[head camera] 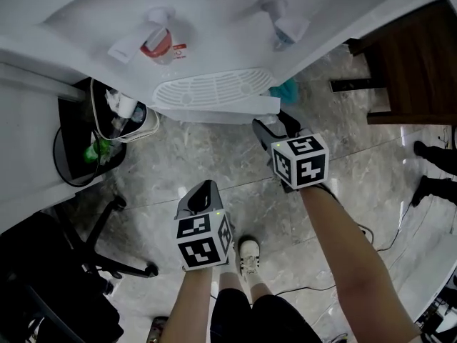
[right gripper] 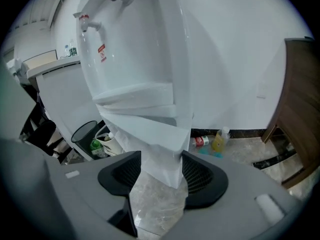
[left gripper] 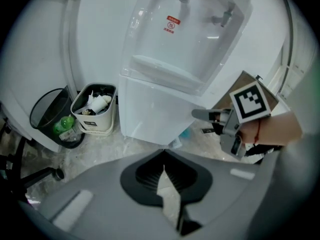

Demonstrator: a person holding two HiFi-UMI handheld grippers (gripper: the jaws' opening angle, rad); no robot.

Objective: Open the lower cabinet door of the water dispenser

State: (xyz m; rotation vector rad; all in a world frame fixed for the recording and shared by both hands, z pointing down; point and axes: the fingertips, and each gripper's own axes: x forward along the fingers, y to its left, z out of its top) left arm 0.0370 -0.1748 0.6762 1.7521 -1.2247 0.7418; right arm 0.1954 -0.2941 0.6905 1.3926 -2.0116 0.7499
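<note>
The white water dispenser (head camera: 214, 20) stands ahead, its drip tray (head camera: 214, 91) jutting toward me. Its lower cabinet door (left gripper: 155, 114) is a plain white panel below the taps. My right gripper (head camera: 265, 131) is at the door's right edge, low down. In the right gripper view its jaws (right gripper: 161, 171) stand open with the door's lower corner (right gripper: 162, 154) between them; a gap shows at the left pad. My left gripper (head camera: 203, 191) hangs back over the floor, away from the dispenser. Its jaws (left gripper: 163, 169) are shut with nothing in them.
A white bin of rubbish (head camera: 132, 120) and a black bin (head camera: 71, 156) stand left of the dispenser. An office chair base (head camera: 107, 263) is at the lower left. A dark wooden cabinet (head camera: 418, 63) is to the right. Bottles (right gripper: 217, 141) lie by the wall.
</note>
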